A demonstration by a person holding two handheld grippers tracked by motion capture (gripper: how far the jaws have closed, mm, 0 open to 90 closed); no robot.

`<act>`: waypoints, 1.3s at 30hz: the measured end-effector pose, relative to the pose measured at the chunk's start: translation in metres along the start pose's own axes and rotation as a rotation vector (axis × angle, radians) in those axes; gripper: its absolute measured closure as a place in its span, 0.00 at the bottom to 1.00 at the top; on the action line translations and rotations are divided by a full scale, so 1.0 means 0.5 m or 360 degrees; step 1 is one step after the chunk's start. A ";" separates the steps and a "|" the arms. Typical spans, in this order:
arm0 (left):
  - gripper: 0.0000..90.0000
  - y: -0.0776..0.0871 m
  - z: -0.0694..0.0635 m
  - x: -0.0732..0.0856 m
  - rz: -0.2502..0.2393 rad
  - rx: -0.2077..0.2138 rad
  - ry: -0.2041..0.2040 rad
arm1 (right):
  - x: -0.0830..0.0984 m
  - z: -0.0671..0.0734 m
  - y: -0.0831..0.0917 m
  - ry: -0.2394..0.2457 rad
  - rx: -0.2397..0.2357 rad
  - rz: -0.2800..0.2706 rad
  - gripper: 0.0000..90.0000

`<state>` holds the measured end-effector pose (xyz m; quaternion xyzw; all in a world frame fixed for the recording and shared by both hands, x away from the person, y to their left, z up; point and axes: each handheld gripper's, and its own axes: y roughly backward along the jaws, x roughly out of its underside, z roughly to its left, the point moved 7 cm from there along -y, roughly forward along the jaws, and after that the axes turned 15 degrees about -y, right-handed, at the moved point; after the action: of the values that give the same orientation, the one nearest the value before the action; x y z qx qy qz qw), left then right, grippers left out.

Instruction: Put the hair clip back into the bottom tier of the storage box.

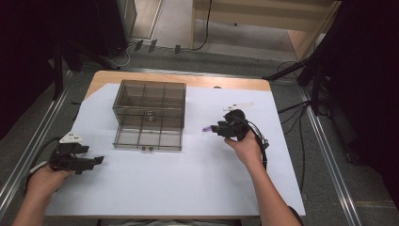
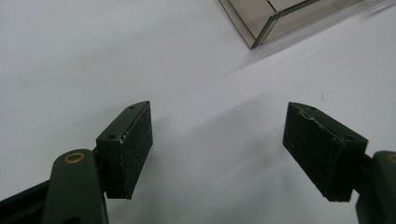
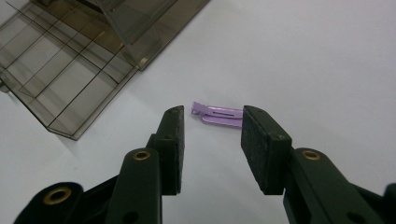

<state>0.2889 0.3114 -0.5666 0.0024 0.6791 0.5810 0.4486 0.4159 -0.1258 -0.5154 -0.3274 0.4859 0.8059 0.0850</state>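
Observation:
A small purple hair clip (image 3: pixel 217 115) lies flat on the white sheet (image 3: pixel 303 56), to the right of a smoky clear compartment box (image 3: pixel 70 70) that stands open. My right gripper (image 3: pixel 212 111) is held low over the clip. Its jaws are apart, and the clip lies at their tips with one end hidden behind the right pad (image 3: pixel 261 149). Neither pad visibly presses on it. In the high view the clip (image 1: pixel 207 128) sits just left of that gripper (image 1: pixel 217 128). My left gripper (image 1: pixel 99 160) rests at the sheet's near left, open and empty (image 2: pixel 217 105).
The box (image 1: pixel 148 115) sits in the far middle of the table, its divided halves spread open. A white plate (image 1: pixel 239 106) lies beyond the right hand. The sheet covers most of the wooden table (image 1: pixel 141 76). Stands and cables surround the table.

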 end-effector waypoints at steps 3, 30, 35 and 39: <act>0.28 0.000 -0.001 -0.001 -0.0003 -0.0005 0.0001 | -0.001 -0.001 0.001 0.0011 -0.0001 -0.0013 0.69; 0.28 0.004 0.000 0.006 0.0006 -0.0020 0.0013 | -0.003 -0.038 -0.029 -0.0074 0.0059 0.0070 1.00; 0.28 0.006 -0.002 0.010 0.0012 -0.0024 0.0014 | -0.002 -0.038 -0.047 -0.0054 0.0071 0.0097 1.00; 0.28 0.009 -0.002 0.015 0.0017 -0.0028 0.0017 | -0.001 -0.040 -0.060 -0.0054 0.0093 0.0124 1.00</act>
<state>0.2814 0.3160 -0.5676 -0.0010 0.6762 0.5895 0.4419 0.4390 -0.1269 -0.5432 -0.2918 0.5201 0.7995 0.0713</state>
